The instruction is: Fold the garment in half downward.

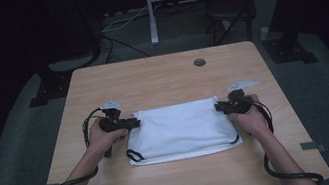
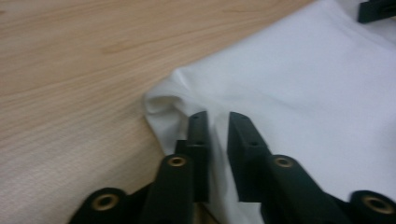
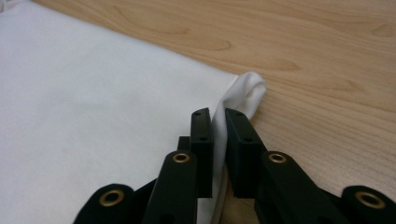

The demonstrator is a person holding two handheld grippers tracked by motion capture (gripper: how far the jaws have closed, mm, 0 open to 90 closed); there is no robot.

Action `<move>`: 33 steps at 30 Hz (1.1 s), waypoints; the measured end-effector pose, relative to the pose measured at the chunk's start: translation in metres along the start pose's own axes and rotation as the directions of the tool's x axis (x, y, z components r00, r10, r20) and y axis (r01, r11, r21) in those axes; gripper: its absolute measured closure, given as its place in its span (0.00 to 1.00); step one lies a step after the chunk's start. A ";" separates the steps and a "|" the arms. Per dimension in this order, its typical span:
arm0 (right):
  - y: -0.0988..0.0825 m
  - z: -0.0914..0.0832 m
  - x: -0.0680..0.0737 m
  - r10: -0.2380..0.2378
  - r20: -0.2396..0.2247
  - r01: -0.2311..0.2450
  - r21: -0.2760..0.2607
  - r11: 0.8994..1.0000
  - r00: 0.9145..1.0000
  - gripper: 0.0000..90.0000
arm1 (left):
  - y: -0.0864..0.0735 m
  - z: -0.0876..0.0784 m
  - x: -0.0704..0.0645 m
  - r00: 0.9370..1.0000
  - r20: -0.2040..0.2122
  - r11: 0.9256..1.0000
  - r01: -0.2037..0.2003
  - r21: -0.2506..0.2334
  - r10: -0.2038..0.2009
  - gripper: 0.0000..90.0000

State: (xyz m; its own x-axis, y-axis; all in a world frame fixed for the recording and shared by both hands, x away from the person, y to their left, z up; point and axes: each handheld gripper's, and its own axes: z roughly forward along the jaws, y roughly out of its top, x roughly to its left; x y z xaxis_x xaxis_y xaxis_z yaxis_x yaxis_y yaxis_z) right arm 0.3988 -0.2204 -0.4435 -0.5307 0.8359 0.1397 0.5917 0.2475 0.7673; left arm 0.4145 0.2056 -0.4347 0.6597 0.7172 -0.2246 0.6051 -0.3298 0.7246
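A white cloth bag (image 1: 179,129) with black cord loops lies flat in the middle of the wooden table (image 1: 160,78). My left gripper (image 1: 133,123) is at the bag's far left corner, its jaws shut on a pinched fold of the white cloth (image 2: 217,126). My right gripper (image 1: 219,107) is at the far right corner, jaws shut on the bunched cloth edge (image 3: 218,126) there. In the left gripper view the other gripper's black tip (image 2: 376,10) shows across the bag. A hand holds each gripper from the near side.
A round cable hole (image 1: 199,62) sits near the table's far edge. Black cords (image 1: 134,155) stick out at the bag's near corners. Beyond the table stand a chair (image 1: 229,8) and a metal frame leg (image 1: 152,18) on a dark floor.
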 end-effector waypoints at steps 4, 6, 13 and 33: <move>0.002 0.003 -0.003 0.017 0.013 -0.017 -0.020 1.000 1.000 0.93 | 0.004 0.002 0.006 0.999 -0.053 1.000 -0.002 -0.010 0.001 0.96; 0.004 0.005 -0.003 0.024 0.021 -0.024 -0.026 0.999 0.999 0.93 | 0.007 0.002 0.010 0.997 -0.078 1.000 0.007 -0.026 -0.009 0.96; 0.008 0.005 -0.004 0.033 0.066 -0.032 -0.019 0.999 0.997 0.82 | 0.010 -0.006 0.010 0.997 -0.074 0.999 0.019 -0.044 -0.023 0.80; -0.057 -0.068 0.024 0.013 -0.060 -0.011 0.038 0.999 0.998 0.75 | -0.046 -0.042 -0.053 0.996 0.071 0.997 -0.052 0.060 0.048 0.58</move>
State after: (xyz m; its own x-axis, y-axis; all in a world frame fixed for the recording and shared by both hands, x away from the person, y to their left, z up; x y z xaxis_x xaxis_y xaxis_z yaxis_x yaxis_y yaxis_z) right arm 0.3109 -0.2481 -0.4415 -0.5586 0.8081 0.1869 0.6201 0.2573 0.7411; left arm 0.3333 0.2086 -0.4285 0.7178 0.6554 -0.2350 0.5956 -0.4032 0.6947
